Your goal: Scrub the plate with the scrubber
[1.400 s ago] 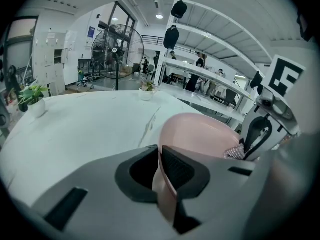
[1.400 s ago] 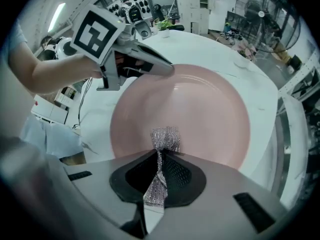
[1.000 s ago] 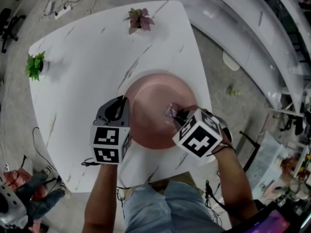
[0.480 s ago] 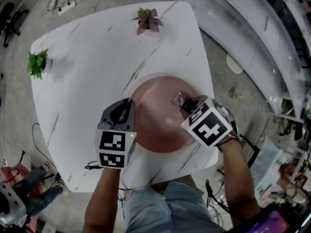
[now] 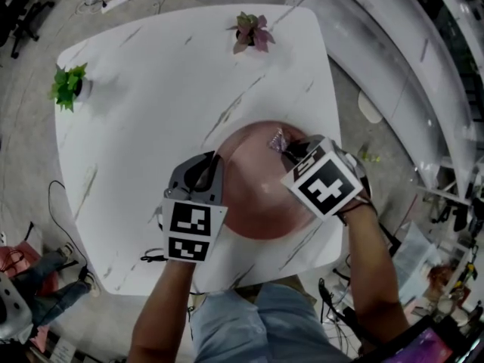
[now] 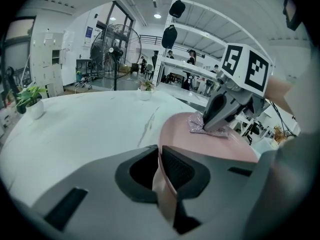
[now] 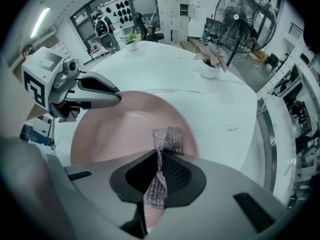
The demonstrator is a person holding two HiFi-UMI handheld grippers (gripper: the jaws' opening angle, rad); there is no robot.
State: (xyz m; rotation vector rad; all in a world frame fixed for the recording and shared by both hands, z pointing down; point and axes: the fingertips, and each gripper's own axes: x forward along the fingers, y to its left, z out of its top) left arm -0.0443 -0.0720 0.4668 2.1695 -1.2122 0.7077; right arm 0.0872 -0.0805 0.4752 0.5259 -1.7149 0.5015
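A pink plate [image 5: 257,191] lies on the white marble table [image 5: 151,112] near its front right corner. My left gripper [image 5: 214,174] is shut on the plate's left rim [image 6: 162,184]. My right gripper [image 5: 286,148] is shut on a silvery mesh scrubber [image 5: 277,139], pressing it on the plate's far right part. In the right gripper view the scrubber [image 7: 161,164] sticks out between the jaws over the plate [image 7: 120,131]. The left gripper view shows the scrubber [image 6: 205,126] flat on the plate [image 6: 210,144] under the right gripper [image 6: 216,121].
A small green plant [image 5: 69,86] stands at the table's far left corner and a pink-leaved plant [image 5: 252,32] at the far edge. The table's front edge is close behind the plate. Curved white counters [image 5: 393,59] run along the right.
The right gripper has slid the scrubber up and to the right across the plate, toward its far rim. The left gripper keeps its hold on the rim.
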